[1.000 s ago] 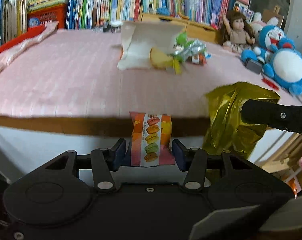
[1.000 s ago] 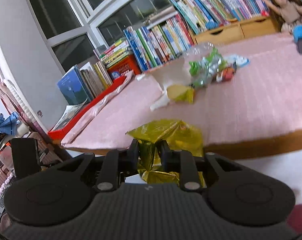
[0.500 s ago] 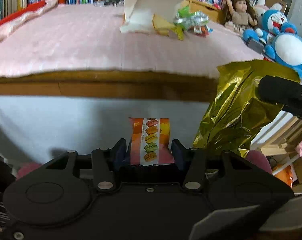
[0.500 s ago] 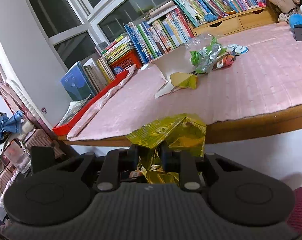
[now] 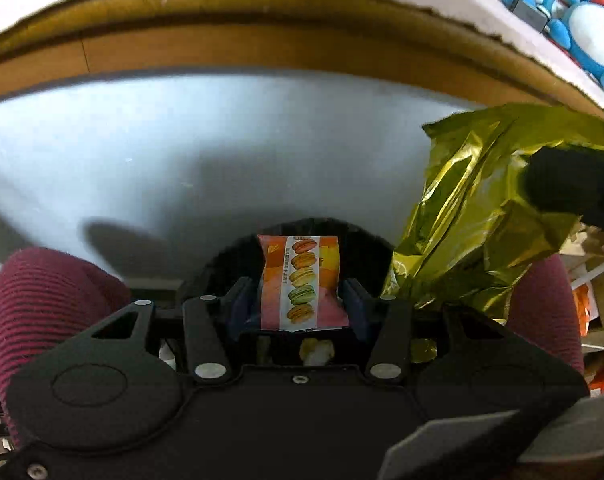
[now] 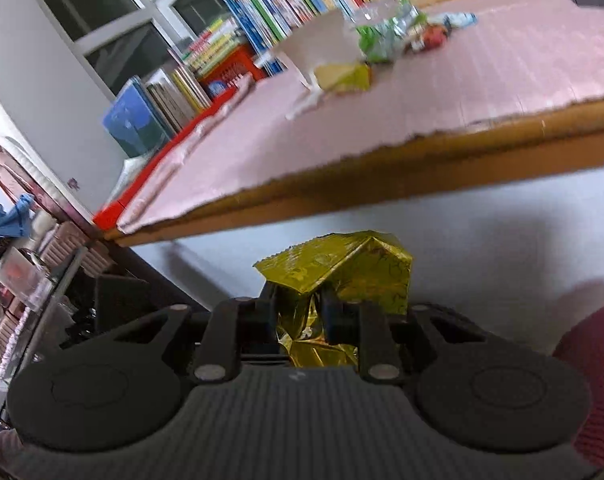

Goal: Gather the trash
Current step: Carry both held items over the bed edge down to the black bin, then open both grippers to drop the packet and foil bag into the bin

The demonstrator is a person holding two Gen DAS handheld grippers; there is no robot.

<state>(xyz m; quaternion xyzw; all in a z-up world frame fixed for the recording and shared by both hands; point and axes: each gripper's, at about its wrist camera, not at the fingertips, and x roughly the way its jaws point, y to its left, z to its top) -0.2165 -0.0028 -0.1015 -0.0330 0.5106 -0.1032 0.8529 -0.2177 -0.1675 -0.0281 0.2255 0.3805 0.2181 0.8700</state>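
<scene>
My left gripper [image 5: 299,296] is shut on an orange macaron snack packet [image 5: 302,280], held upright below the table's wooden edge [image 5: 261,44]. Behind the packet shows a dark round opening [image 5: 366,248]; what it belongs to I cannot tell. To the right hangs a crumpled gold foil wrapper [image 5: 474,216], with the right gripper's black finger [image 5: 570,188] across it. In the right wrist view my right gripper [image 6: 297,308] is shut on that gold foil wrapper [image 6: 342,276], also under the table edge [image 6: 382,172]. More trash lies on the pink tabletop: white paper [image 6: 322,44], a yellow wrapper [image 6: 344,76] and green-silver wrappers [image 6: 386,32].
The table's white side panel [image 5: 221,140] fills the view ahead. A person's maroon-clad knees [image 5: 45,300] flank the left gripper. Blue plush toys [image 5: 582,20] sit at the table's right end. Rows of books [image 6: 261,24] line the far side, with clutter [image 6: 17,272] at the left.
Both grippers have dropped from tabletop height to below the table edge, each keeping its hold. The tabletop has slid up out of the left wrist view, and the knees and dark opening have appeared.
</scene>
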